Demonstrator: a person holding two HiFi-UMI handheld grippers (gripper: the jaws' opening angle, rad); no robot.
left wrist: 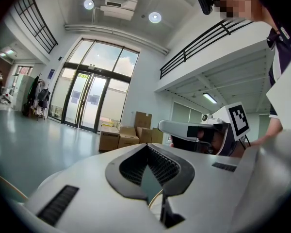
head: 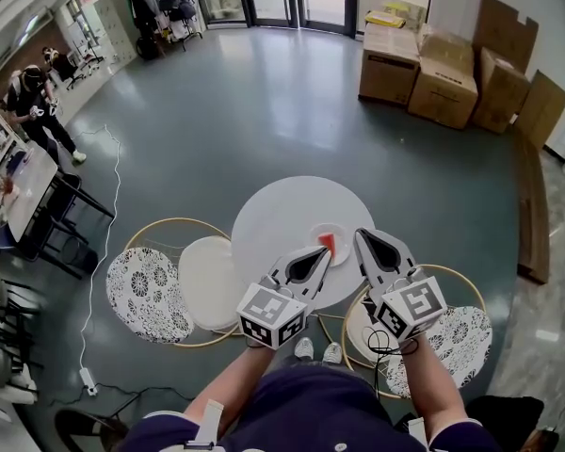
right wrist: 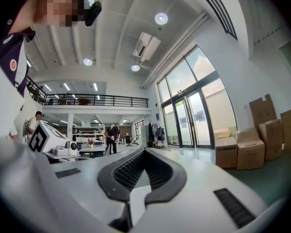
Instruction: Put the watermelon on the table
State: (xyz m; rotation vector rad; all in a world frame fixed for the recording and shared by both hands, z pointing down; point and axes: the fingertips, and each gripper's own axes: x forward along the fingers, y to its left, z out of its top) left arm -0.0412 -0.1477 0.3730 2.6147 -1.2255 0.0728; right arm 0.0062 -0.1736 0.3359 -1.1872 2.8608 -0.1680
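Observation:
A red watermelon wedge lies on a small white plate on the round white table. In the head view my left gripper is shut and empty, its tip just beside the wedge. My right gripper hangs to the right of the plate, jaws together with nothing between them. Both gripper views look level across the room over closed jaws, so neither shows the table or the wedge. The left gripper view shows the right gripper alongside.
Round wire-rimmed stools ring the table: a patterned cushion and a white one at left, another patterned one at right. Cardboard boxes stand at the back right. A person stands far left by desks. A cable runs along the floor.

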